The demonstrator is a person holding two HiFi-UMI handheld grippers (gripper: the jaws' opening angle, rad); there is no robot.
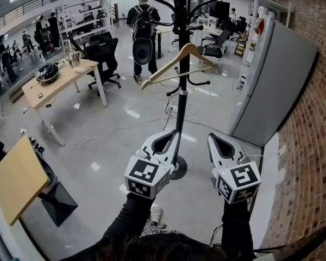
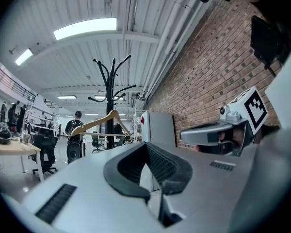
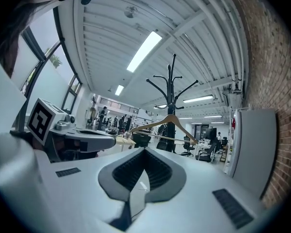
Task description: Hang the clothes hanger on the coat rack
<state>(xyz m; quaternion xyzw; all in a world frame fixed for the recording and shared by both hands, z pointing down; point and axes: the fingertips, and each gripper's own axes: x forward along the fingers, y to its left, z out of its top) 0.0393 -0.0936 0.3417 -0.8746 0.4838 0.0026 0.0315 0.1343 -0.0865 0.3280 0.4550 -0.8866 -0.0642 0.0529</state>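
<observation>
The coat rack (image 1: 180, 107) is stood on the floor (image 1: 114, 140) at mid-scene, with the clothes hanger (image 1: 168, 64) hung on it about halfway up the pole. The left gripper (image 1: 170, 135) is held in front of the rack's foot. The right gripper (image 1: 215, 137) is held to the right of it, the two side by side and apart. A cabinet (image 1: 277, 86) is set right of the rack, against the brick wall (image 1: 309, 156). To the left, well apart, a surface (image 1: 54, 83) is placed with an office chair (image 1: 104, 58) at its far end. A person (image 1: 143, 29) is noted beyond the rack.
</observation>
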